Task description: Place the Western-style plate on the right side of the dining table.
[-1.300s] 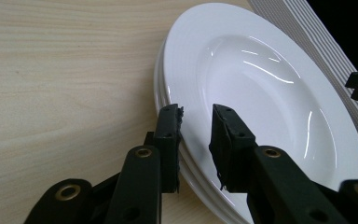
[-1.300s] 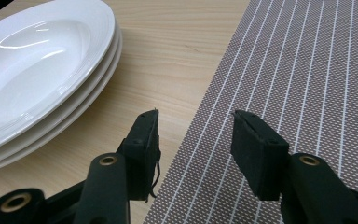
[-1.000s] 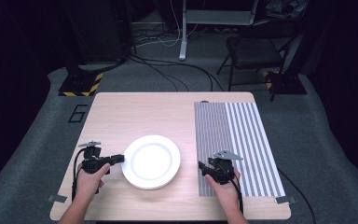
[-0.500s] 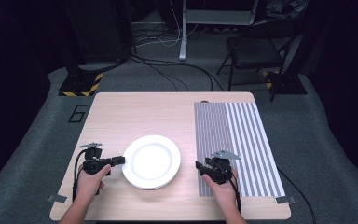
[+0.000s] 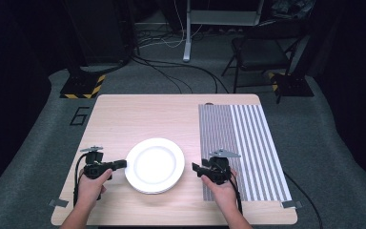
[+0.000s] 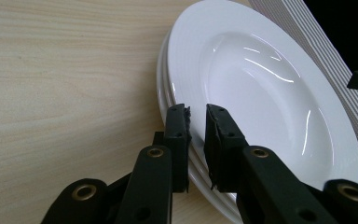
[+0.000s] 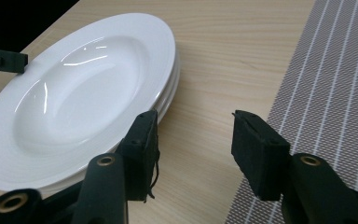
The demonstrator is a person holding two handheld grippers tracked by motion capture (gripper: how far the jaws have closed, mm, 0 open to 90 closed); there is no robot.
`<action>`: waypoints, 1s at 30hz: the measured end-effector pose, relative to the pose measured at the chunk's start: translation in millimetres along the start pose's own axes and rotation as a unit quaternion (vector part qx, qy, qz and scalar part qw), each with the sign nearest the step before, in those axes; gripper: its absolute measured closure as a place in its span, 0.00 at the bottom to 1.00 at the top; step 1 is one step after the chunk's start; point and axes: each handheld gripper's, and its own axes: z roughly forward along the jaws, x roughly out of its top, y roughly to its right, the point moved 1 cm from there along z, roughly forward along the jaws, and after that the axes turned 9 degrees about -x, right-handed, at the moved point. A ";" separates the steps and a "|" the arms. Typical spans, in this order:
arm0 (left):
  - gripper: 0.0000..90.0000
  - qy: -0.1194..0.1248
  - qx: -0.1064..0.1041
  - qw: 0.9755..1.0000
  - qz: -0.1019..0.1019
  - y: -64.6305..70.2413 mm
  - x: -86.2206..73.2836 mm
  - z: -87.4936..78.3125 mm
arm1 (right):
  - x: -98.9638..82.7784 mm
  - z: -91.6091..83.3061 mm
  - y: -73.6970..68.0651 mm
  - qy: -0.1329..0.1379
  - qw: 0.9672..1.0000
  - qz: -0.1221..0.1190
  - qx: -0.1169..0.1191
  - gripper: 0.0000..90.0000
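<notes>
The plates (image 5: 155,164) lie as a small stack on the table (image 5: 138,114), between your two hands, just left of the striped mat (image 5: 248,143). Your left gripper (image 6: 196,122) has just been closing its jaws on the rim of the top plate, and the rim now sits pinched between the pads. Your right gripper (image 7: 193,140) stands with jaws apart beside the opposite edge and holds nothing. I judge that the plate is stiff, glazed and slippery, rather heavy for a hold at one edge, and it can break. Take it by the flat rim, deep between the pads, and lift slowly so it does not tilt or slide off.
</notes>
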 end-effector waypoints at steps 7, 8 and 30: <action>0.88 -0.002 -0.003 1.000 0.000 -0.5 -0.6 -0.9 | -1.2 12.2 -11.4 -0.015 1.000 0.007 0.020 0.57; 0.88 -0.002 -0.004 1.000 0.000 -0.7 -0.6 -1.0 | -0.9 13.2 -12.8 -0.015 1.000 0.005 0.022 0.57; 0.89 0.001 -0.006 1.000 0.001 -1.5 -1.6 -1.5 | 1.6 32.5 -29.1 -0.031 0.997 0.031 0.058 0.69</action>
